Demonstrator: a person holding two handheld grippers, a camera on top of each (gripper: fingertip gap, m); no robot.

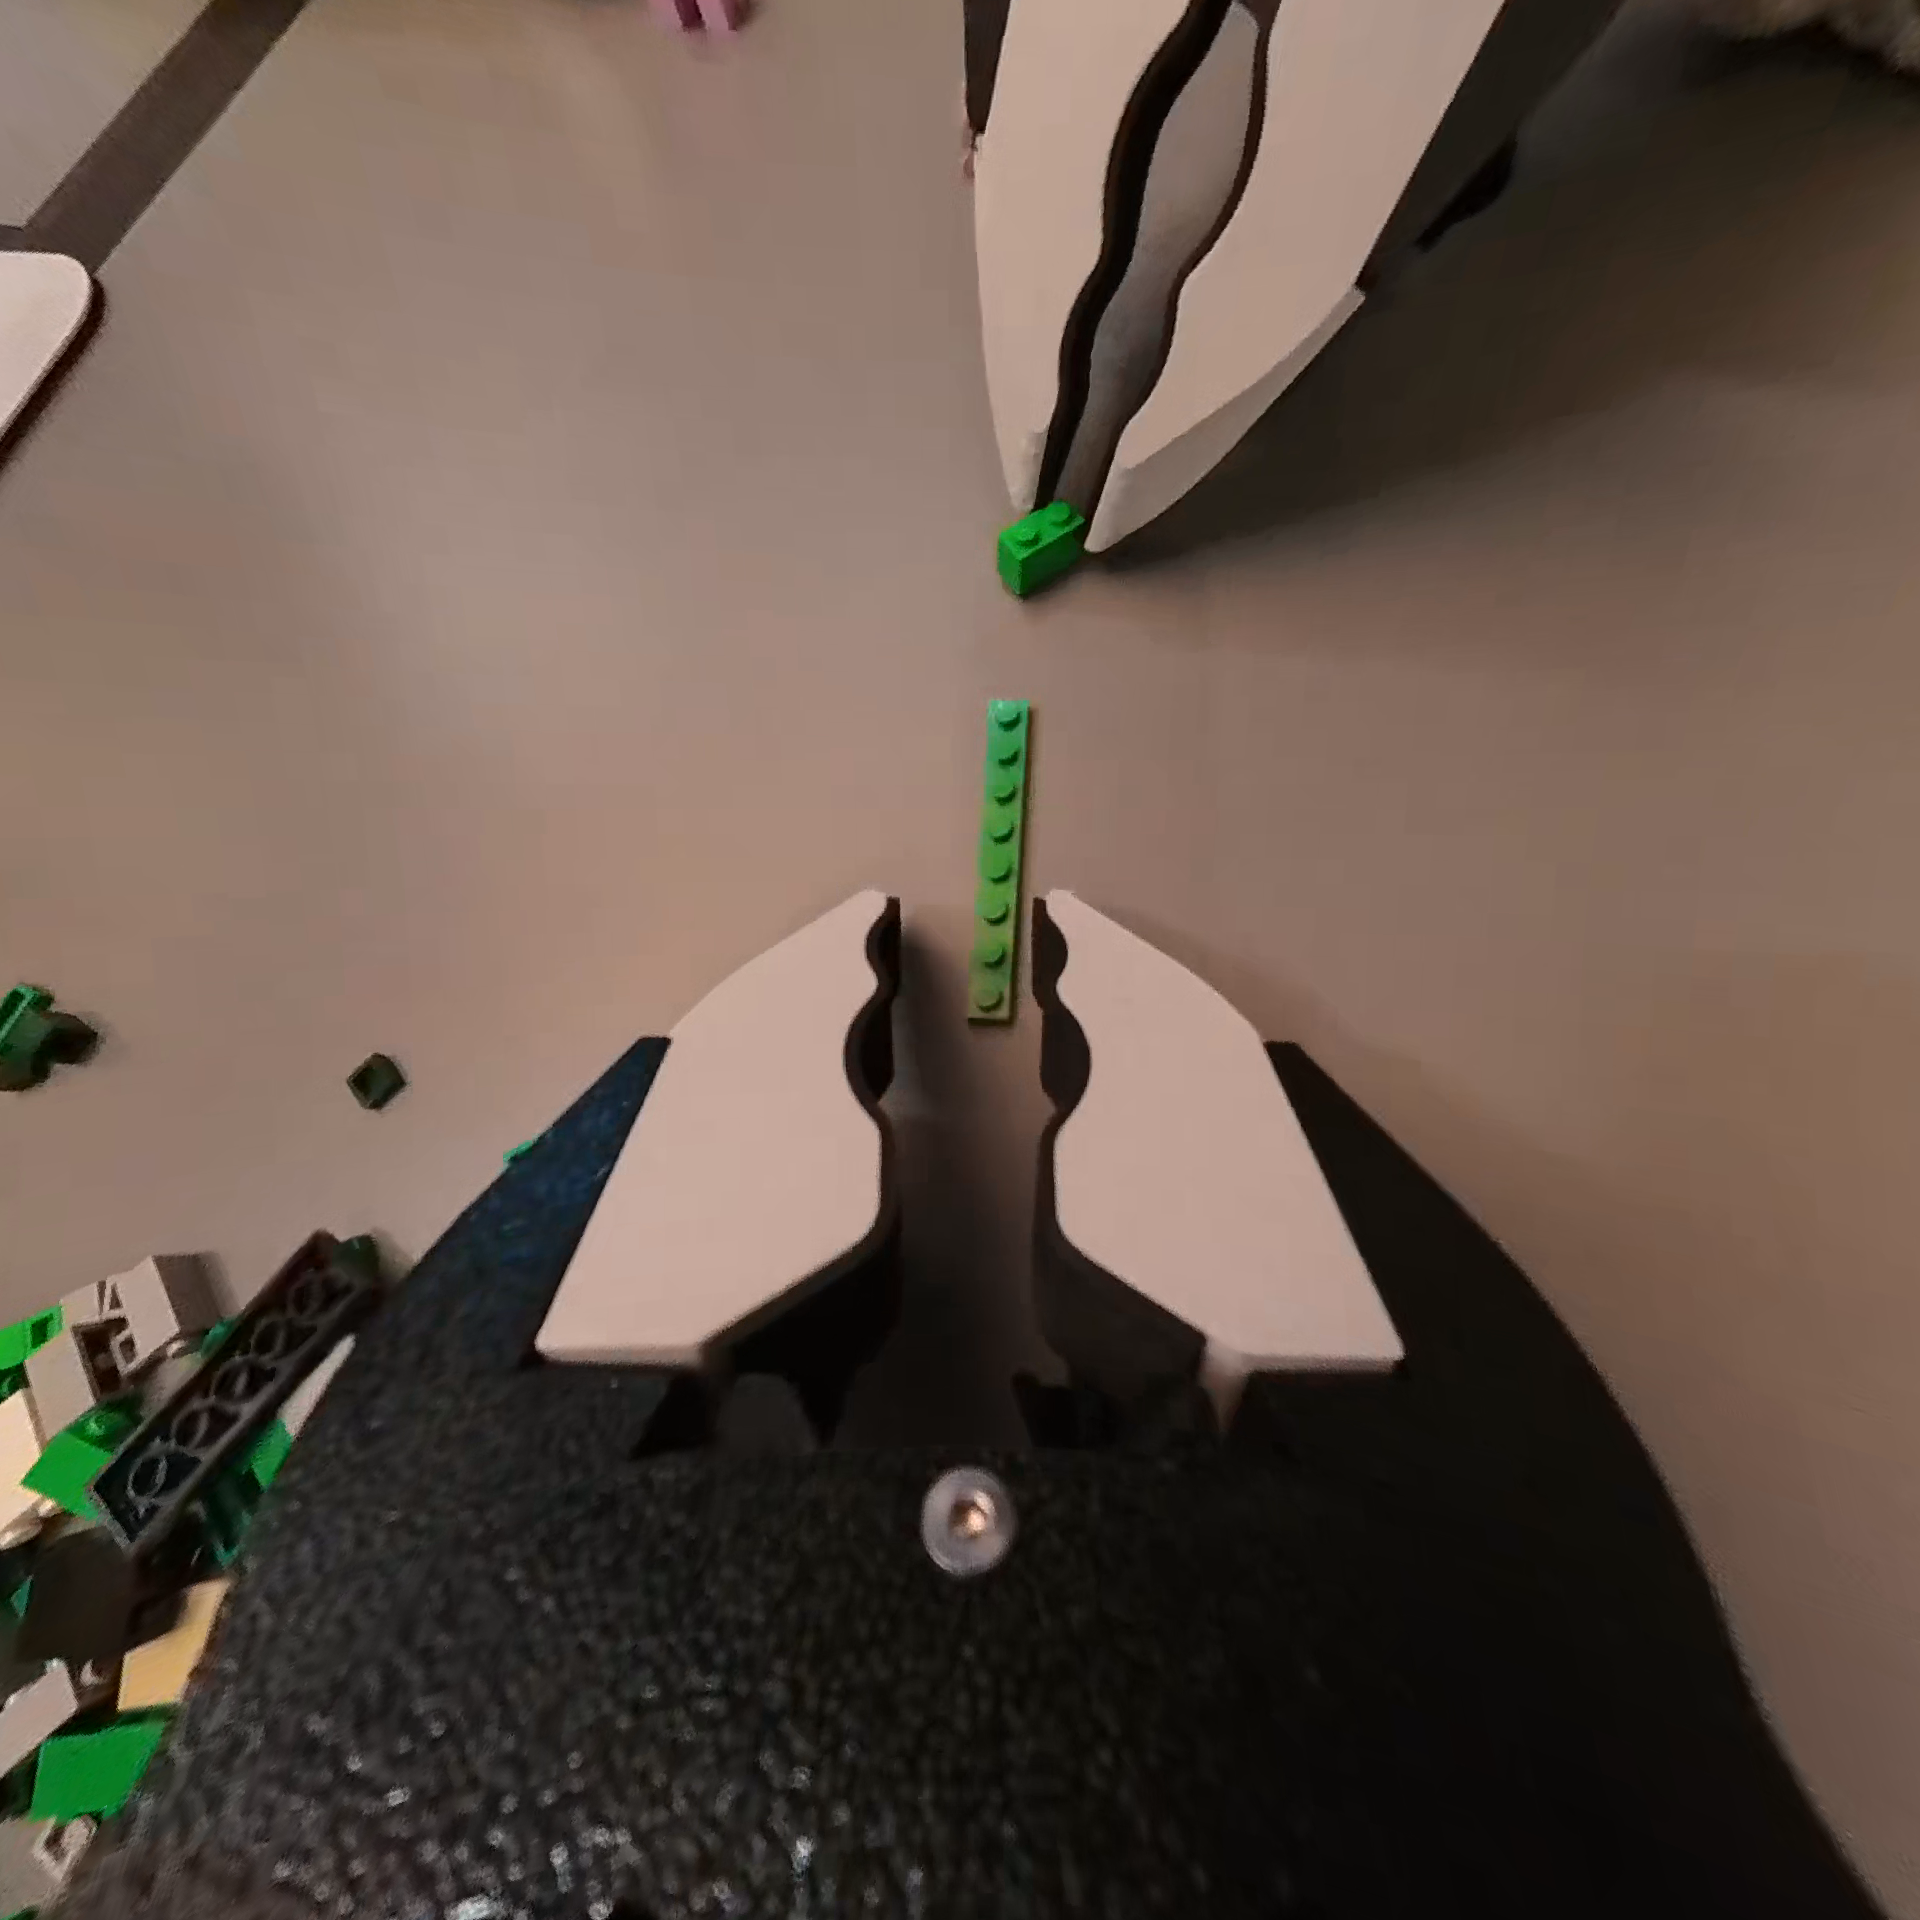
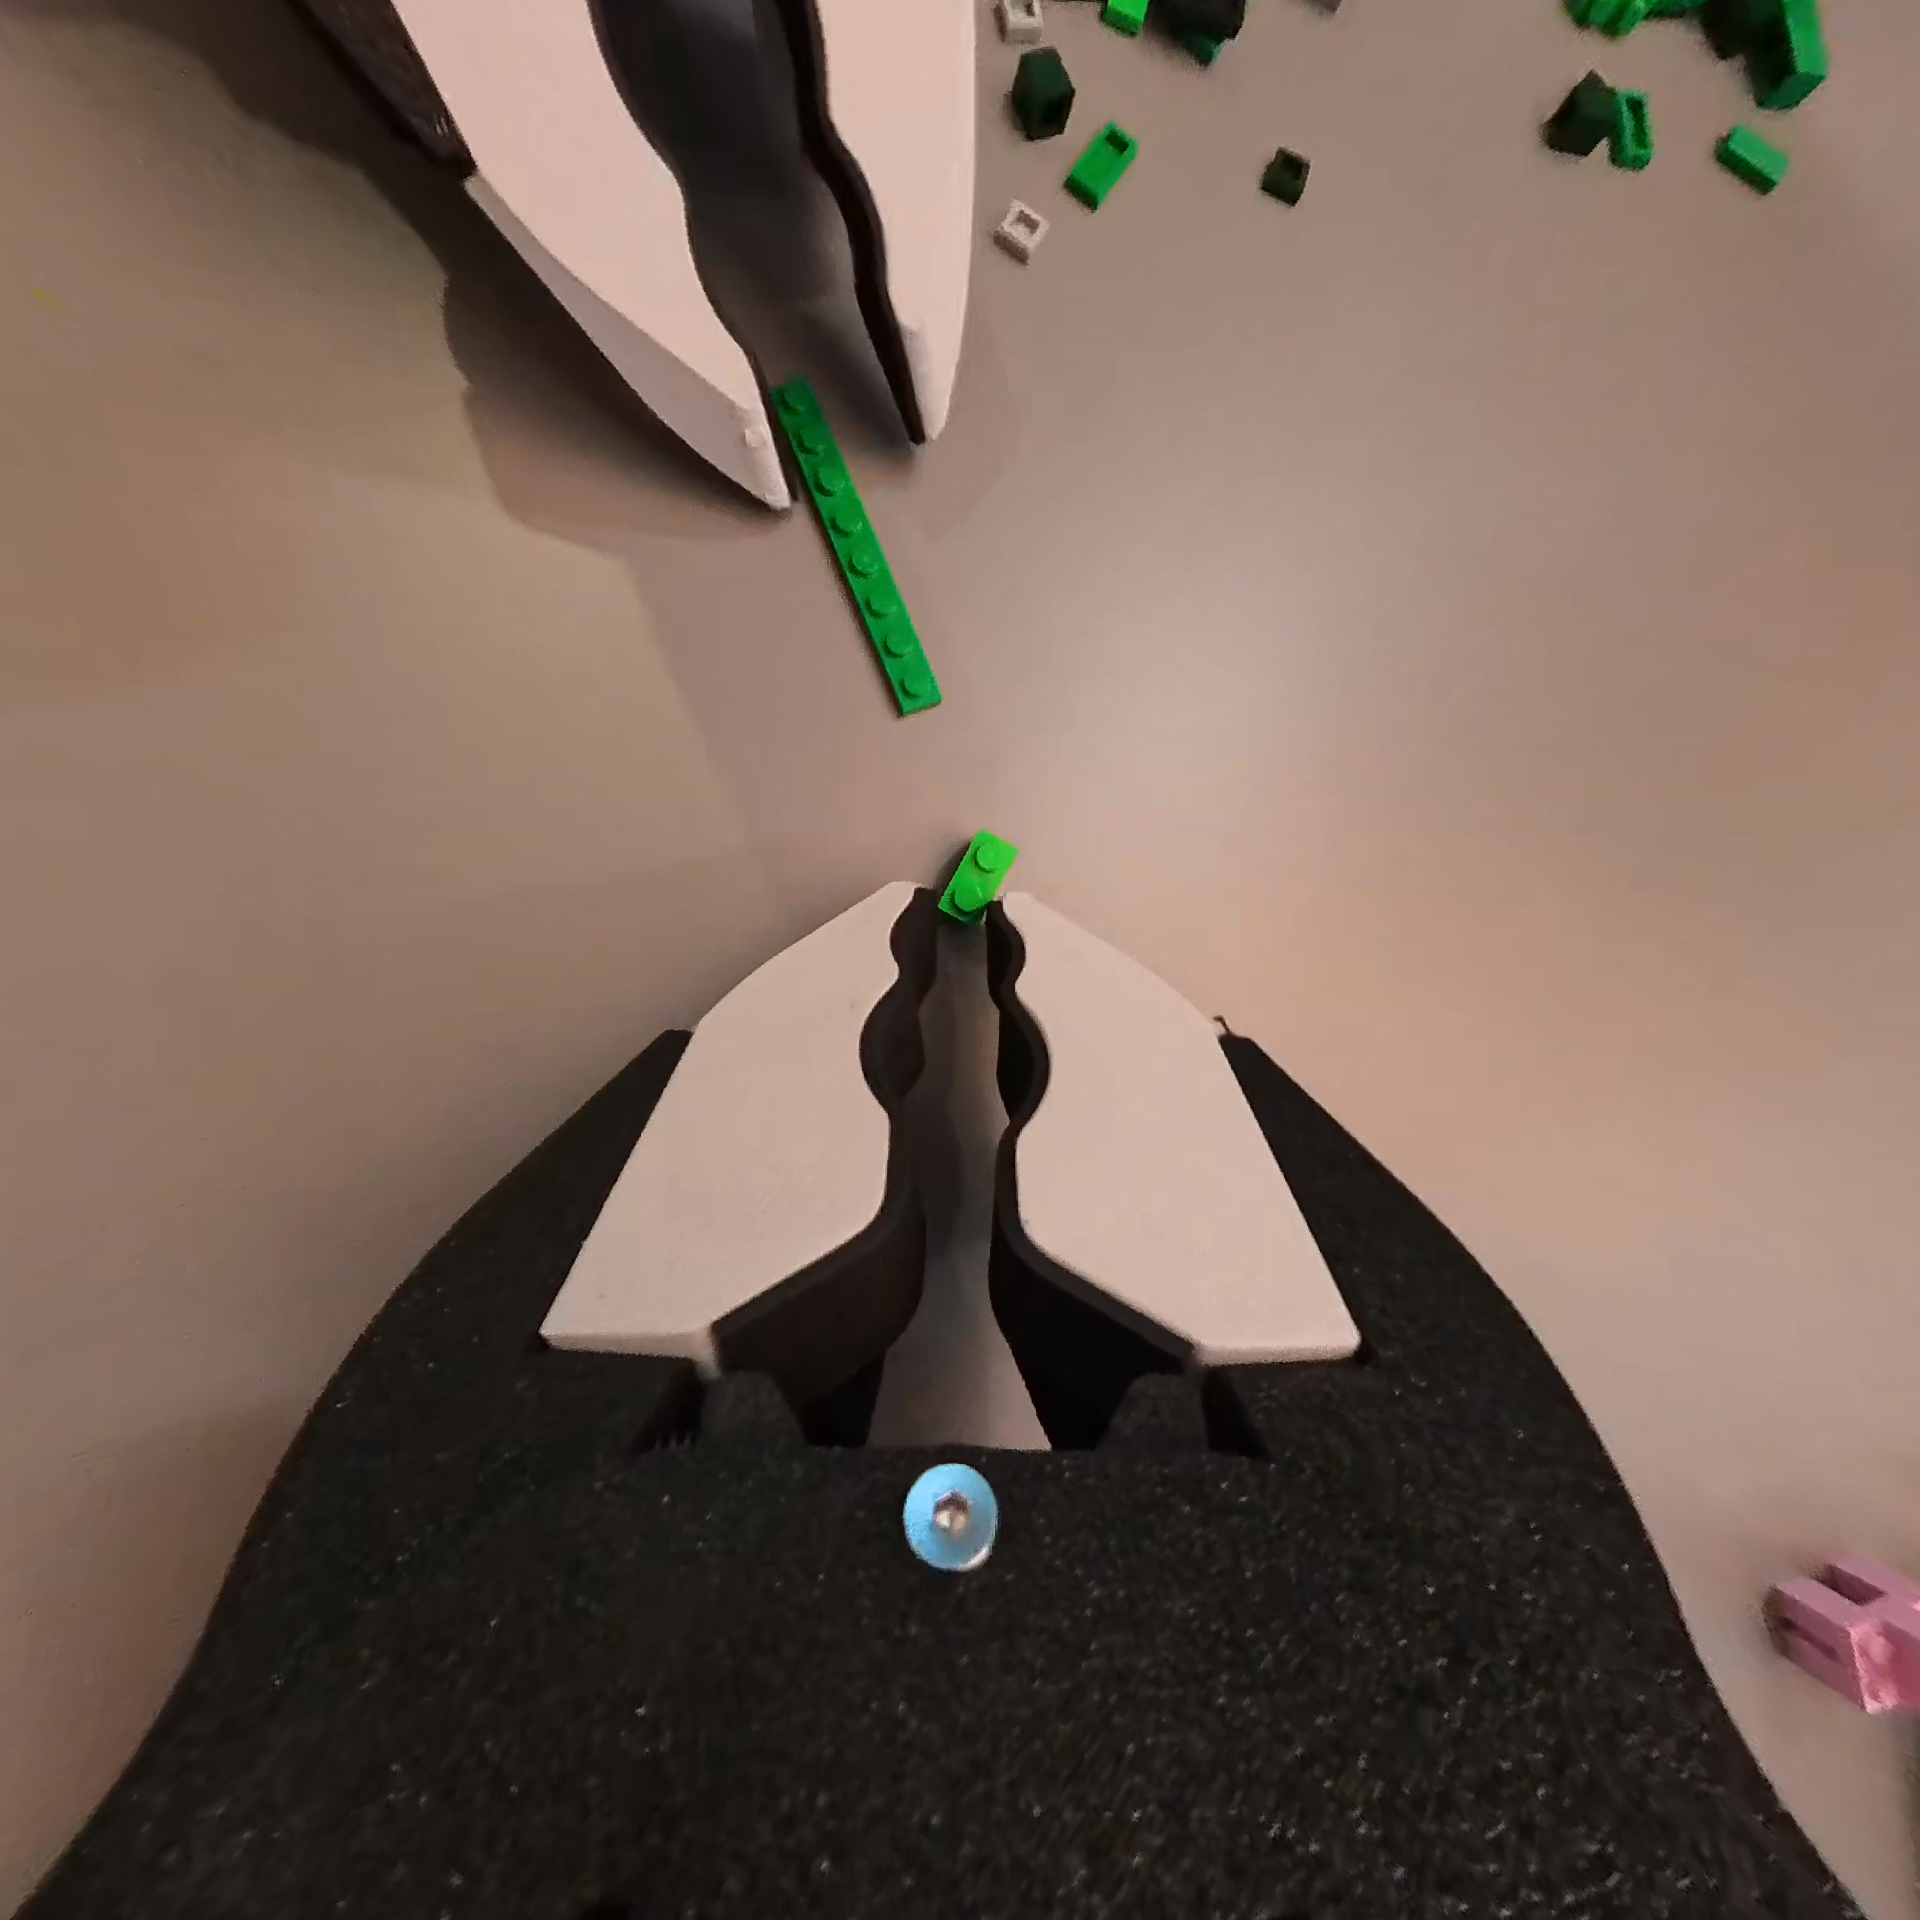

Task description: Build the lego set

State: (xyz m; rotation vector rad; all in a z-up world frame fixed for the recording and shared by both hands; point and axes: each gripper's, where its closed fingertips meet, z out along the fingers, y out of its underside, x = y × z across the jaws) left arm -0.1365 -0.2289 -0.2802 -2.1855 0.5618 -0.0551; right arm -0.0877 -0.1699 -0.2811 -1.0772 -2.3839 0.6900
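A long thin green plate [image 1: 1003,862] lies flat on the tan table [image 1: 520,623]. My left gripper [image 1: 966,920] is open, with its fingertips on either side of the plate's near end. My right gripper [image 1: 1060,514] comes in from the top right, shut on a small green brick [image 1: 1039,556] at its tips, low over the table just beyond the plate's far end. In the right wrist view the right gripper [image 2: 961,899] pinches the small brick [image 2: 979,878]. The plate [image 2: 857,551] runs away from it to the left gripper [image 2: 842,457].
A pile of loose green, grey and black pieces [image 1: 156,1455] lies at the lower left, with a small dark piece [image 1: 374,1081] nearby. Scattered green bricks [image 2: 1662,104] and a small grey piece [image 2: 1020,231] lie beyond. A pink piece [image 2: 1849,1652] sits at the right. The grippers' ends are close to 8 cm from one another. Measured from the fingertips, the small grey piece [image 2: 1020,231] is 5 cm or so from the left gripper and 12 cm from the right.
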